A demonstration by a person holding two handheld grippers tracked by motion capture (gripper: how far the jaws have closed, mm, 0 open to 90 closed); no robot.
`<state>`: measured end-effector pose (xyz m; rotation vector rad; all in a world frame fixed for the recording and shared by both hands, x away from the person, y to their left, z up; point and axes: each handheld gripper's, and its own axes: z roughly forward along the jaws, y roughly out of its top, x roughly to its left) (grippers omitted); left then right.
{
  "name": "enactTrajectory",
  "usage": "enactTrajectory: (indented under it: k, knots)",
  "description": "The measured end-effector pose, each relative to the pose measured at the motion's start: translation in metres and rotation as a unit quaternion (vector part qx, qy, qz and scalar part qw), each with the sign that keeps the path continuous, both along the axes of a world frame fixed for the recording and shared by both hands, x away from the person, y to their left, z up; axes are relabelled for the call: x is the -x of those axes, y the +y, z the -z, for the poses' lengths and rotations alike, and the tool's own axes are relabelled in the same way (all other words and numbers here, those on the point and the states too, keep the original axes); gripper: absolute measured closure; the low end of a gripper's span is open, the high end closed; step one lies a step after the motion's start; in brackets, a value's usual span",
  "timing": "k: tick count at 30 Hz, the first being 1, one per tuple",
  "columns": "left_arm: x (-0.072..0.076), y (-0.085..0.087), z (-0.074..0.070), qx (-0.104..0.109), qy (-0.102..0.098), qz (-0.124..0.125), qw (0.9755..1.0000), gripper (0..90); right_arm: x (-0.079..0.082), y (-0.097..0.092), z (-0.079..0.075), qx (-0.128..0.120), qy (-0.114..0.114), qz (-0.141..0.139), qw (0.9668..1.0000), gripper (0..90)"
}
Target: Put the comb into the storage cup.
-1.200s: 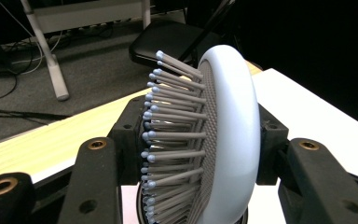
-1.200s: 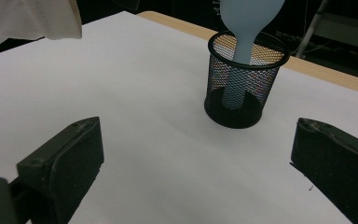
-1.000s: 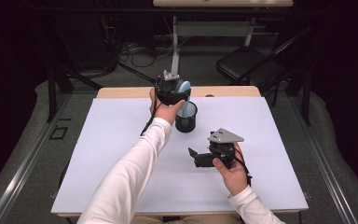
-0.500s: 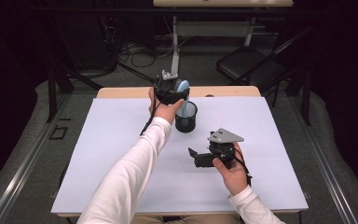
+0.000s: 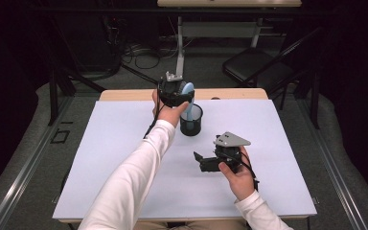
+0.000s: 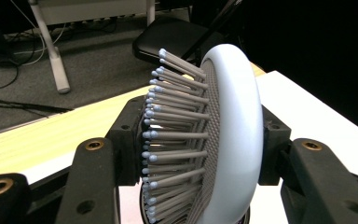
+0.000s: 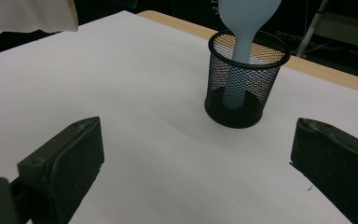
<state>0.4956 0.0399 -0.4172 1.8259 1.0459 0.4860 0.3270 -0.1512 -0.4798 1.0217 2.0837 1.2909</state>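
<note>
Pale blue hairbrush (image 6: 223, 140) upright, grey bristles sideways, handle down inside black mesh cup (image 7: 247, 84) on white tabletop.

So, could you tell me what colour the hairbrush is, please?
The hairbrush is pale blue, clearest in the left gripper view.

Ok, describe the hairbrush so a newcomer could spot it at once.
On the white table, find the black mesh cup near the far edge. The pale blue hairbrush stands handle-down in it, its head clamped in the left gripper. Grey bristles with blue tips mark it.
</note>
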Motion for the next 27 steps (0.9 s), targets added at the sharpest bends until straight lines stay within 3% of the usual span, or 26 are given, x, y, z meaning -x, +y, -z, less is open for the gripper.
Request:
enactTrajectory:
  k: [7, 27]
  knots:
    - [-0.0012, 0.0002, 0.0018, 0.007, 0.008, 0.002, 0.9999, 45.7, -0.0002, 0.0002, 0.0003, 0.0, -0.001, -0.001, 1.0, 2.3]
    - [-0.005, 0.0012, 0.007, 0.012, 0.028, -0.007, 0.9995, 19.8, -0.0002, 0.0005, 0.0006, 0.0, 0.002, 0.0, 1.0, 2.4]
